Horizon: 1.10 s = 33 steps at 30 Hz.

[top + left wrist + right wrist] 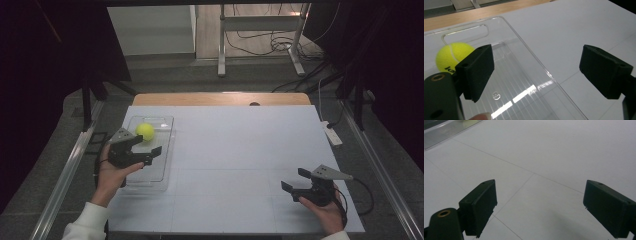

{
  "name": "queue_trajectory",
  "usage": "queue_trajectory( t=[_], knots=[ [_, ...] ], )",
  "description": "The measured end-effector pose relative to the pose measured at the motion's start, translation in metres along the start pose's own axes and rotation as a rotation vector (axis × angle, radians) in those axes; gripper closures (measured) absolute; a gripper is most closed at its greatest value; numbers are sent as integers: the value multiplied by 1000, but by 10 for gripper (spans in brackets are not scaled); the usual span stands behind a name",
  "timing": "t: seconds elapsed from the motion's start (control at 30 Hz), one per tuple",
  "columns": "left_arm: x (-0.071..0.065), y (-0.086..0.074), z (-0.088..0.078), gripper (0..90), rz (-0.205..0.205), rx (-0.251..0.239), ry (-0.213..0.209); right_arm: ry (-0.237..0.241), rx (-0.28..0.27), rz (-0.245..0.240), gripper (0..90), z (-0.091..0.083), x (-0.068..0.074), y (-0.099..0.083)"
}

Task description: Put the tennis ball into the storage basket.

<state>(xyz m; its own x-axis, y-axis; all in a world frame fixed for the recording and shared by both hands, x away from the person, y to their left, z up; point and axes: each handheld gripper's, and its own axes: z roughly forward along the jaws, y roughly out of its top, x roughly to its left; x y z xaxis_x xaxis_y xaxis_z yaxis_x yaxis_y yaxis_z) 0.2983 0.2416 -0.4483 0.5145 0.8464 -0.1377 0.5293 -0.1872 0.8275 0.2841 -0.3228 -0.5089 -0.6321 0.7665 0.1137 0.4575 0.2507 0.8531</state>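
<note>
The yellow tennis ball point(145, 131) lies in the far end of the clear plastic tray point(165, 170) at about nine o'clock on the white surface point(240, 150). The left tongs point(148, 147) hover over the tray just beside the ball, jaws spread with nothing between them. The right tongs point(294, 179), at about four o'clock, well apart from the tray, are spread too over bare surface.

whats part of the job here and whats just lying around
In the job: tennis ball; clear tray it sits in; left gripper, open over the tray.
Lying about: white power strip at the table's right edge; right gripper, open, idle.
</note>
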Motion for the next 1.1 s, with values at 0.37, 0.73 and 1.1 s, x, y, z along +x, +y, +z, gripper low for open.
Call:
queue_trajectory(
  t=[0.37, 0.73, 1.1],
  knots=[
    [-17, -22, -6, 135, 11, -8, -26, 4, -4, -1, 118, 0, 0, 0],
    [-41, -52, -12, 133, 63, -28, -56, 8, -13, 3, 118, -2, 1, 1],
    [-49, -63, -11, 131, 79, -25, -65, 11, -21, 7, 118, -2, 1, 2]
  ],
)
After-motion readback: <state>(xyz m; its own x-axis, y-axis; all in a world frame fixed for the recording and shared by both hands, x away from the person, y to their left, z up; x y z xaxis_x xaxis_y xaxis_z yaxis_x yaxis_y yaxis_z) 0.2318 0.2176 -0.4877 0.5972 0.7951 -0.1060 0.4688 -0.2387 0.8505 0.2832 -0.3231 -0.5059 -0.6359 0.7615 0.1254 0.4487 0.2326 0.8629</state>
